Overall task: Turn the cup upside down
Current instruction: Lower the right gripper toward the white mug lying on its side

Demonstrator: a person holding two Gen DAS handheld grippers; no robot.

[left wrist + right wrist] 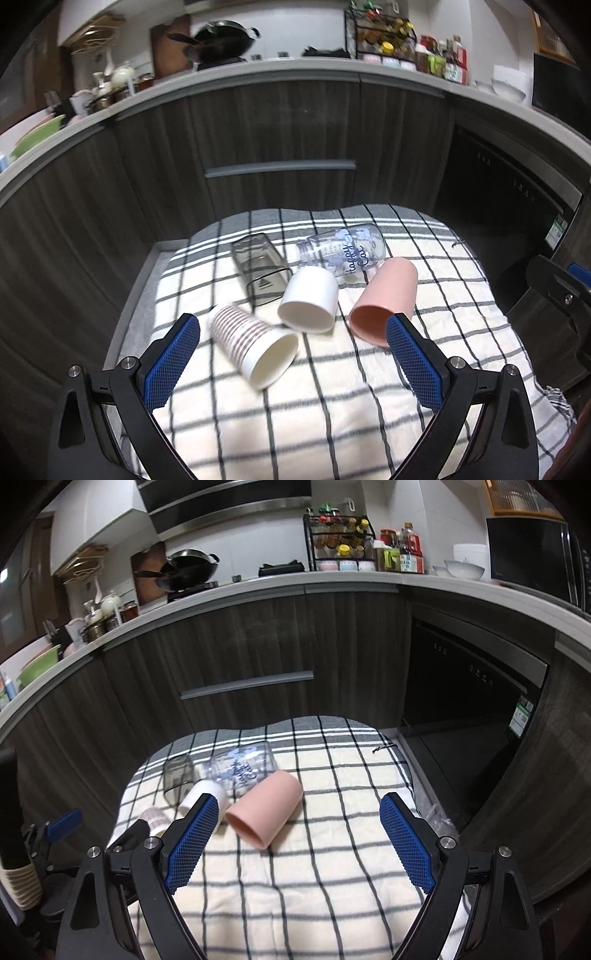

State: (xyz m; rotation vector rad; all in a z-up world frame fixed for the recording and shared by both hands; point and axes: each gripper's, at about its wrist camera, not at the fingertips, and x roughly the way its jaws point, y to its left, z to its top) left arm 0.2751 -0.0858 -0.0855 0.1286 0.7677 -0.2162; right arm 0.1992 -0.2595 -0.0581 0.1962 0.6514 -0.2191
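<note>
While both claws, left claw [291,334] and right claw [299,812], gape empty, the smooth pink cup [382,301] lies sideways on the checked cloth [332,406], mouth nearward, right of the white cup [308,304].

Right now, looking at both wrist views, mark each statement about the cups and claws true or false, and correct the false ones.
1. The pink cup lies on its side on the checked cloth. True.
2. The left claw is shut on the striped cup. False: it is open and holds nothing.
3. The white cup stands upright. False: it lies on its side, mouth toward the camera.
4. The right claw is open. True.
5. The clear bottle lies on its side behind the white cup. True.
</note>
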